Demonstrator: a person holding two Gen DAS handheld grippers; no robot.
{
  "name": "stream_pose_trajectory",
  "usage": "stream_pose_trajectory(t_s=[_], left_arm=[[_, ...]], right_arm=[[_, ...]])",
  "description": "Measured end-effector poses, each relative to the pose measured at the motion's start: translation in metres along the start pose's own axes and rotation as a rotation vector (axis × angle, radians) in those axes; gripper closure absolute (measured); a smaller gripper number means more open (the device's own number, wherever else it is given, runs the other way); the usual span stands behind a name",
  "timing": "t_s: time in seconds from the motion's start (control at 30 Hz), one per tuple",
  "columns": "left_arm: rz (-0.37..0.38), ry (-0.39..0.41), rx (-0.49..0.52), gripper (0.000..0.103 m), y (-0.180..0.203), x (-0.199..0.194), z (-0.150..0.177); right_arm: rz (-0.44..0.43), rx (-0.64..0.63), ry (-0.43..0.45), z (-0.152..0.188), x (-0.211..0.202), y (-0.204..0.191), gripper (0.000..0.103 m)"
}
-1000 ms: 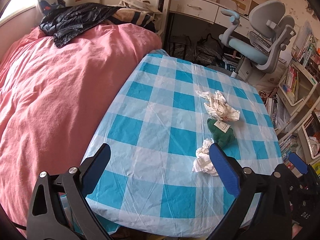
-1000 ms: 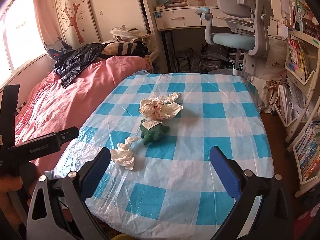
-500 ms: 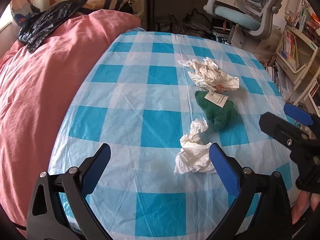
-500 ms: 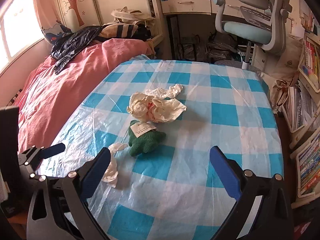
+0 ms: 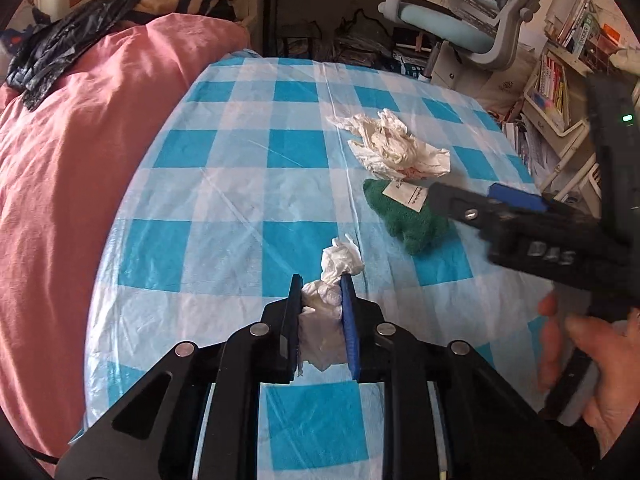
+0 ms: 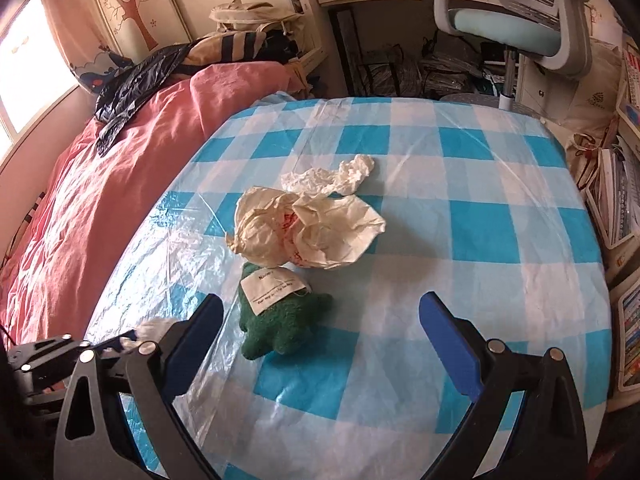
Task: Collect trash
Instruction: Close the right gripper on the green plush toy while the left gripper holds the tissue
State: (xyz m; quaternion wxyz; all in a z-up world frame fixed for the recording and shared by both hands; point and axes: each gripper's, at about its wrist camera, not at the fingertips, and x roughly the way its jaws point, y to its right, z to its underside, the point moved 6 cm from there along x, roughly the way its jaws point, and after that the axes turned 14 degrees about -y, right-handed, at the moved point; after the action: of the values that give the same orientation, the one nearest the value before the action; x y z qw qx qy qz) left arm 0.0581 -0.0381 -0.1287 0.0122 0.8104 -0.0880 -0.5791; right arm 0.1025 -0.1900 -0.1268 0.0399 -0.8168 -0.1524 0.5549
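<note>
Left gripper had its jaws clamped on the small crumpled tissue, having just been closing, the wad pinched between the two pads. The tissue's twisted top stuck out past the fingertips, pointing away toward the far side of the surface; the wad's long axis ran roughly along the fingers. It looked to be resting on the blue-and-white checked cloth at the near edge, not lifted yet, though that was hard to tell.

Right gripper hung with jaws wide apart, nothing between them. The green plush toy, with its white tag up, lay just ahead of the jaws and toward the left finger. Beyond the toy, touching its far end, sat the big crumpled paper wrapper, and just behind that a smaller white twisted tissue.

The relation that matters: the remaining trash lay straight ahead of the right jaws but past the toy, so the right hand was the nearer one for it, while the left was already occupied. The wrapper spread wide, its long axis running across the right gripper's opening, left to right in the right wrist view, so a grab would probably need to go over the toy and catch a raised fold.

In the left wrist view a hand held the right gripper at the right edge. A pink bed ran along the left of the surface.
</note>
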Motion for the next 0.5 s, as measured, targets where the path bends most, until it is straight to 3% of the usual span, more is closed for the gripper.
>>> stream_pose_trajectory(t_s=[0.13,0.3,0.5], left_arm=[[-0.015,0.054,0.013,0.085,-0.012,-0.028,-0.001],[0.013,0.090,0.004,0.085,-0.012,-0.042,-0.010],[-0.019,0.155,0.053,0.085,-0.001,-0.064,-0.015]], right_arm=[[0.031,-0.061,-0.049,-0.003,0.024,-0.014,0.012],[0.030,-0.088,-0.086,0.000,0.029,-0.017,0.045],[0.016,-0.117,-0.108,0.007,0.026,-0.021,0.053]])
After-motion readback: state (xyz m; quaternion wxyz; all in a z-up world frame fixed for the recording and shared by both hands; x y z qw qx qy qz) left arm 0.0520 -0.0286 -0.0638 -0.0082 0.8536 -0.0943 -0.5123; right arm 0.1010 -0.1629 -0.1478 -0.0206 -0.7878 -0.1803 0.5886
